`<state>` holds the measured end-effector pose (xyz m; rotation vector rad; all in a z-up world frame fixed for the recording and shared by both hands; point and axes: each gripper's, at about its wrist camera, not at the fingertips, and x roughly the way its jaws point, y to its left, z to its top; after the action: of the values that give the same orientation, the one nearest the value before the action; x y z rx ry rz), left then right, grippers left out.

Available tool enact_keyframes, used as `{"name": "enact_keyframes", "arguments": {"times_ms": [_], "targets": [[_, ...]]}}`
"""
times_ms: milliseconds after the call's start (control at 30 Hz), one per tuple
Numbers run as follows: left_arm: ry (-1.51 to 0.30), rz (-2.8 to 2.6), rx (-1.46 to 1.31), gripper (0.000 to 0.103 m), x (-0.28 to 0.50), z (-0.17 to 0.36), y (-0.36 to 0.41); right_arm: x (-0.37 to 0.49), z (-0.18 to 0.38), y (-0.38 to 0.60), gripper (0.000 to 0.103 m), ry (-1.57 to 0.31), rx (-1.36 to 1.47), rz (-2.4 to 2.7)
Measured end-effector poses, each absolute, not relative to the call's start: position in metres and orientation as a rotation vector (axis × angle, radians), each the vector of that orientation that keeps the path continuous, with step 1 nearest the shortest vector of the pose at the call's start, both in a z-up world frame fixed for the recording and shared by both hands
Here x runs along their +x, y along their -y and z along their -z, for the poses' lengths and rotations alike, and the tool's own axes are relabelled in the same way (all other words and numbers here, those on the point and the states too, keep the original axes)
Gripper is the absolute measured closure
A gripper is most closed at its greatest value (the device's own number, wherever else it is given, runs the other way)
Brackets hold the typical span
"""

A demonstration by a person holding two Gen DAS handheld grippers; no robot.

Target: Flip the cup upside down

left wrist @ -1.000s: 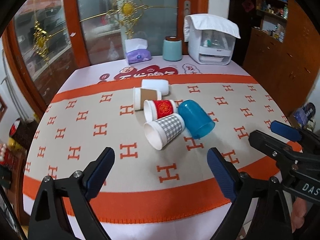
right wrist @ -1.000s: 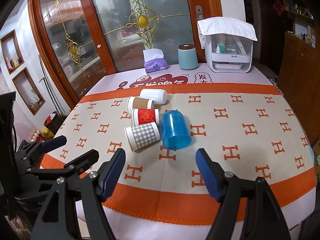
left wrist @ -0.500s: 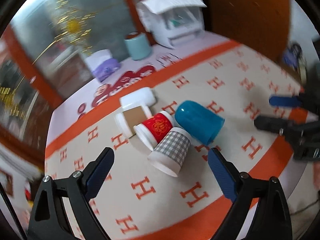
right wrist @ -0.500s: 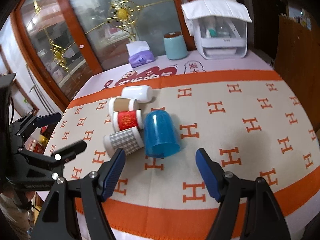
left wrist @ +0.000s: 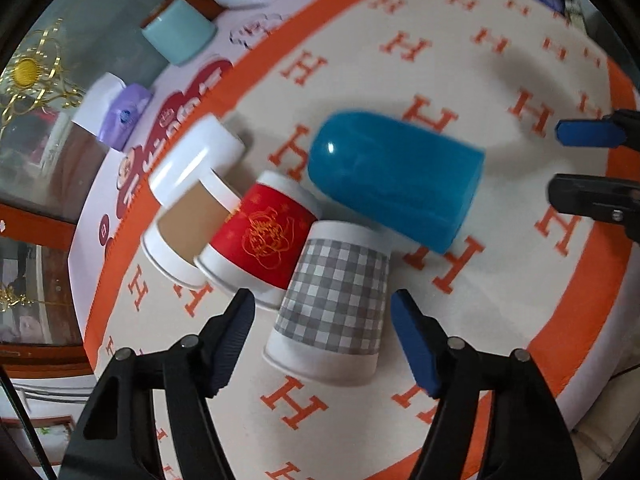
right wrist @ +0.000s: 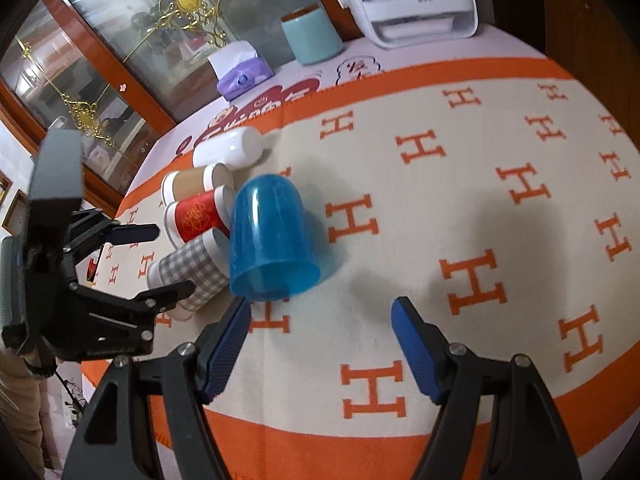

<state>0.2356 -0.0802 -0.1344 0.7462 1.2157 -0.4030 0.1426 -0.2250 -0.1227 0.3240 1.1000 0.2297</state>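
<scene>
Several cups lie on their sides in a cluster on the orange and cream H-patterned cloth [left wrist: 500, 280]: a grey checked paper cup [left wrist: 334, 308], a red paper cup [left wrist: 260, 240], a brown paper cup [left wrist: 186, 228], a white cup [left wrist: 196, 160] and a blue plastic cup [left wrist: 396, 180]. My left gripper [left wrist: 322, 344] is open, its fingers either side of the checked cup's rim end without touching it. My right gripper [right wrist: 320, 344] is open and empty, just in front of the blue cup's [right wrist: 272, 240] open mouth. The checked cup [right wrist: 188, 276] is partly hidden by the left gripper [right wrist: 136, 260] in the right wrist view.
At the table's far side stand a teal canister [right wrist: 312, 36], a purple tissue pack [right wrist: 240, 72] and a white appliance [right wrist: 416, 0]. A glass door with gold ornament is behind them. The table's near edge runs under both grippers.
Both grippers have moved forward and down towards the cups. The left now straddles the checked cup's rim end; the right has closed in on the blue cup. The cups have not moved.
</scene>
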Motion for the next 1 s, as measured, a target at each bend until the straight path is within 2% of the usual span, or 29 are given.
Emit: {"name": "enact_keyframes", "arguments": {"times_ms": [333,500,800,1000], "targets": [[-1.283,0.398,0.833,0.038,0.241,0.160,0.092,0.144,0.135,0.223,0.030,-1.120,0.326,-0.246],[-1.281,0.380,0.803,0.040,0.242,0.155,0.092,0.144,0.135,0.225,0.030,-1.118,0.337,-0.238],[-1.295,0.299,0.574,0.040,0.212,0.099,0.080,0.123,0.121,0.233,0.030,-1.085,0.372,-0.237],[-1.373,0.232,0.295,0.040,0.176,0.080,0.063,0.097,0.112,0.240,0.030,-1.060,0.406,-0.248]]}}
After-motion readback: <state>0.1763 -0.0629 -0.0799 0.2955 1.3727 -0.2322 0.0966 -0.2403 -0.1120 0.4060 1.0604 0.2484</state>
